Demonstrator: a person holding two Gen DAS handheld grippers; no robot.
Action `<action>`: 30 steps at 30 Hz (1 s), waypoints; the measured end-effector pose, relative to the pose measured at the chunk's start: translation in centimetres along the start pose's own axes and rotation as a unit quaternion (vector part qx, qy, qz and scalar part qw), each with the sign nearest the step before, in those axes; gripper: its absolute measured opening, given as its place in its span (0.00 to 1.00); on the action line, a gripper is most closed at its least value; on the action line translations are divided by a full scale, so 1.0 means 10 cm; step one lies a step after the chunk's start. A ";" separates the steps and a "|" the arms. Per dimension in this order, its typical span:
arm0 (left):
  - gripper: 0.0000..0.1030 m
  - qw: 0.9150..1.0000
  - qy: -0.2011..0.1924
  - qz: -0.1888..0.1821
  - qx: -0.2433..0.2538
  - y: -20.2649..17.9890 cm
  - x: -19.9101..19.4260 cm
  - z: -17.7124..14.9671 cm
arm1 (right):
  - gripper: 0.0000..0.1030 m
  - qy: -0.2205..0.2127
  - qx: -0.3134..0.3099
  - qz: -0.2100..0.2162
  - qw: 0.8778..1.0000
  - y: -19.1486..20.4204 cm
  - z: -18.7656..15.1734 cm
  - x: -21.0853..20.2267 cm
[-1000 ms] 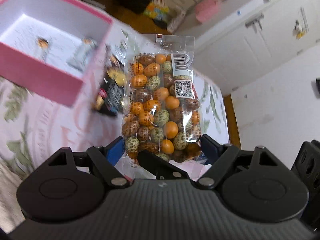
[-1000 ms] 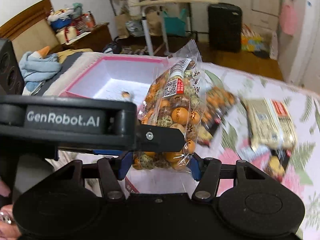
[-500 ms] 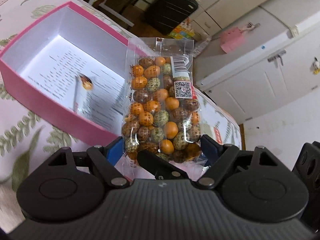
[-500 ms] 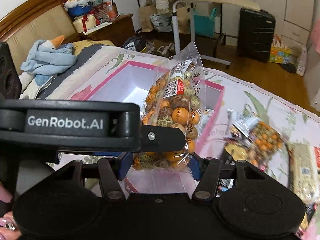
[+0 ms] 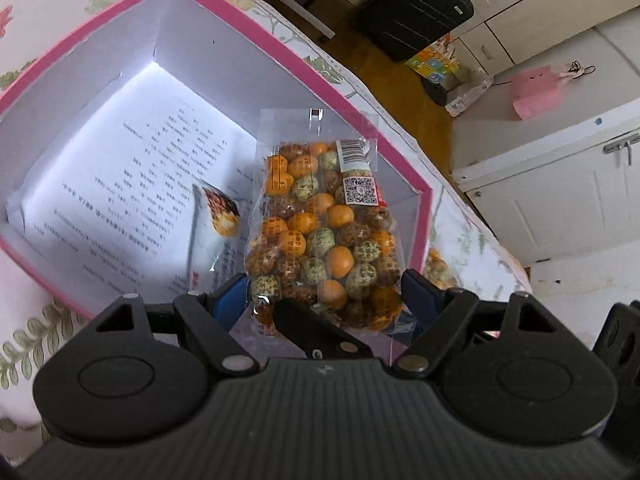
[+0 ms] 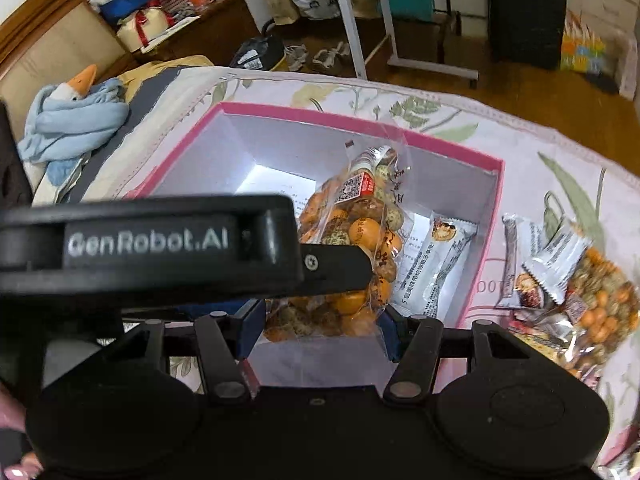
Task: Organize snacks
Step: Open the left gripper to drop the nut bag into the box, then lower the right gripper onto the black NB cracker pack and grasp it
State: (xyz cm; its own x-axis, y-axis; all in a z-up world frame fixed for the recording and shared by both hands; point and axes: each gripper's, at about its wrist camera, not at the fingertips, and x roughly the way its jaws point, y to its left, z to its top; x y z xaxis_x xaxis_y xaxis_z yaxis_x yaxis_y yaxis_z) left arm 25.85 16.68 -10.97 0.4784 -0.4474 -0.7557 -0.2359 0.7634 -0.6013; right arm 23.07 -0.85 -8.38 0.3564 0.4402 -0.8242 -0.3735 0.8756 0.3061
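Observation:
A clear bag of orange, green and brown coated nuts (image 5: pixel 324 232) hangs upright over the open pink box (image 5: pixel 304 68). My left gripper (image 5: pixel 324 300) is shut on the bag's lower end, a blue pad on each side. My right gripper (image 6: pixel 320 328) is shut on the same bag (image 6: pixel 352 248) from another side. The left gripper's black body (image 6: pixel 148 244) crosses the right wrist view and hides part of the bag. Inside the box (image 6: pixel 360 120) a white snack packet (image 6: pixel 436 264) lies on a printed sheet (image 5: pixel 132 184).
On the flowered bedspread right of the box lie a second nut bag (image 6: pixel 600 312) and small silver packets (image 6: pixel 540 268). A plush goose wrapped in blue cloth (image 6: pixel 76 120) lies at the far left. A black suitcase (image 5: pixel 412 4) stands on the wooden floor beyond.
Both grippers carried the nut bag sideways and downward, from above the loose snacks to above the box opening. The grip on the bag looks unchanged.

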 end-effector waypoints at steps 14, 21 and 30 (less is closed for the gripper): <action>0.77 0.993 -0.049 0.045 0.102 -0.24 -0.24 -0.21 | 0.68 -0.006 -0.024 -0.044 0.999 0.06 -0.17 -0.22; 0.75 0.980 -0.081 0.051 0.175 -0.59 -0.69 -0.53 | 0.69 -0.059 -0.052 -0.054 0.995 -0.11 -0.38 -1.05; 0.72 0.961 -0.093 0.047 0.256 -1.25 -0.92 -0.96 | 0.69 -0.121 -0.024 -0.057 0.991 -0.75 -0.67 -1.84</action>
State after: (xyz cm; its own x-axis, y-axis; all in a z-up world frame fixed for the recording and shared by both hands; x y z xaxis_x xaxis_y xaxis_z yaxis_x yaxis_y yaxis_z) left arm 16.28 6.76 0.96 0.6302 -0.3109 -0.7114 0.1389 0.9467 -0.2906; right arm 13.53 -16.84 1.33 0.5915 0.3791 -0.7116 -0.3575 0.9144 0.1900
